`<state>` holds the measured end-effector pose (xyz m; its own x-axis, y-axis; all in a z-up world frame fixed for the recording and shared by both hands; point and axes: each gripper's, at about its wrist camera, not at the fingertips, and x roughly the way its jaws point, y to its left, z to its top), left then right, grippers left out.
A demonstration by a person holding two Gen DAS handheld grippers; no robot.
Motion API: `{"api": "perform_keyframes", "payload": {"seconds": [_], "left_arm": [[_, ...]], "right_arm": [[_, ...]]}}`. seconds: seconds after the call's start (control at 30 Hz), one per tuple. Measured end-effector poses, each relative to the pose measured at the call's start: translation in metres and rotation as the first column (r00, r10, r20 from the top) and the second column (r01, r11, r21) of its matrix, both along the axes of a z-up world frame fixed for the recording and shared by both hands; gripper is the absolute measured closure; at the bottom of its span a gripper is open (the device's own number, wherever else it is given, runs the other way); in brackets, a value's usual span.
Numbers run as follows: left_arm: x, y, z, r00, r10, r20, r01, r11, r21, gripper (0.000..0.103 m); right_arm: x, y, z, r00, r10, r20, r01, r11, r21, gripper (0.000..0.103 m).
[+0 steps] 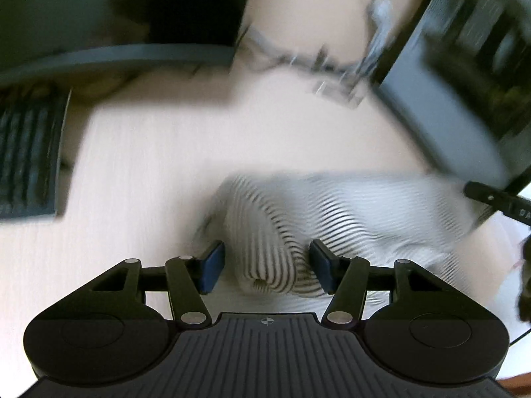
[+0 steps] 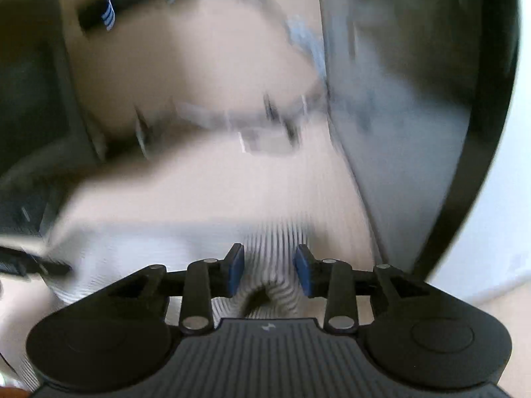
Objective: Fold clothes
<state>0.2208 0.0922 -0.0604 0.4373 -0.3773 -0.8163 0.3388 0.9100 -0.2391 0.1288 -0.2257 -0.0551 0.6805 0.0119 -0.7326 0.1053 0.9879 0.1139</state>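
Left gripper (image 1: 267, 267): jaws are standing wide apart, blue pads (image 1: 212, 270) flanking a raised fold of striped cloth that is lying between them; neither pad is pressing it, though the right pad is sitting just beside the fabric.
Right gripper (image 2: 269, 270): jaws are likewise standing apart, pads (image 2: 236, 270) either side of a humped ridge of the same cloth; whether the pads are touching it cannot be told through the blur.
Desk (image 1: 149, 165): pale wood-grain top is lying open ahead of and to the left of the garment.
Computer case (image 1: 458, 93): dark tower is standing at the desk's right, its lower corner reaching near the garment's far right edge.
Striped garment (image 1: 348, 212): black-and-white cloth is lying on the desk's near part, long axis running left to right across the left wrist view, bunched at its left end.
Keyboard (image 1: 26, 159): dark, is sitting at the far left, well apart from the cloth.
Cables (image 1: 315, 63): grey tangle is lying at the back, blurred.
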Motion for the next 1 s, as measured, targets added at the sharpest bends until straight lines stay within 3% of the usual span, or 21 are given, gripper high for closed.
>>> {"api": "perform_keyframes", "payload": {"seconds": [0.07,0.17,0.23,0.27,0.3,0.37,0.5,0.6,0.67,0.77,0.9,1.0], "left_arm": [[-0.003,0.009,-0.005,1.000,0.017,-0.021,-0.017,1.000,0.010,0.041],[-0.005,0.027,0.008,0.999,0.033,-0.013,-0.034,0.998,-0.057,0.040],[-0.004,0.035,0.025,0.999,0.040,0.025,-0.037,0.993,-0.115,0.026],[-0.002,0.037,0.032,0.998,0.048,0.035,-0.042,0.988,-0.148,0.021],[0.001,0.038,0.036,0.998,0.053,0.035,-0.046,0.982,-0.184,0.014],[0.008,0.033,0.033,0.999,0.052,0.004,-0.050,0.975,-0.216,0.013],[0.014,0.014,0.006,0.994,0.044,-0.099,-0.063,0.977,-0.205,0.013],[0.018,0.005,-0.005,0.991,0.052,-0.124,-0.077,0.977,-0.201,0.017],[0.024,0.002,-0.007,0.992,0.064,-0.112,-0.085,0.977,-0.197,0.029],[0.031,-0.003,-0.010,0.992,0.081,-0.093,-0.097,0.977,-0.190,0.034],[0.070,0.005,-0.003,0.992,0.124,-0.028,-0.127,0.973,-0.192,0.057],[0.084,0.003,0.010,0.992,0.120,0.025,-0.112,0.973,-0.199,0.057]], "right_arm": [[-0.007,0.000,-0.017,0.999,-0.020,-0.042,0.020,1.000,-0.003,0.067],[-0.019,-0.011,-0.003,0.999,-0.046,-0.010,0.046,0.998,0.053,0.063],[-0.019,-0.016,0.010,0.998,-0.054,0.021,0.053,0.996,0.079,0.055],[-0.019,-0.018,0.014,0.998,-0.052,0.032,0.049,0.995,0.085,0.043],[-0.017,-0.017,0.015,0.998,-0.045,0.032,0.042,0.995,0.089,0.038],[-0.011,-0.010,0.011,0.999,-0.027,0.020,0.025,0.995,0.096,0.035],[0.002,0.009,-0.007,1.000,-0.004,-0.025,0.007,0.995,0.102,0.035],[0.010,0.024,-0.019,1.000,0.004,-0.027,-0.001,0.994,0.108,0.047],[0.020,0.031,-0.020,1.000,0.018,-0.021,-0.016,0.995,0.095,0.056],[0.045,0.030,-0.016,1.000,0.019,0.007,-0.019,0.994,0.106,0.061],[0.077,0.023,-0.003,0.998,0.003,0.068,-0.012,0.992,0.124,0.077],[0.089,0.016,0.009,0.994,0.000,0.106,-0.014,0.991,0.134,0.080]]}}
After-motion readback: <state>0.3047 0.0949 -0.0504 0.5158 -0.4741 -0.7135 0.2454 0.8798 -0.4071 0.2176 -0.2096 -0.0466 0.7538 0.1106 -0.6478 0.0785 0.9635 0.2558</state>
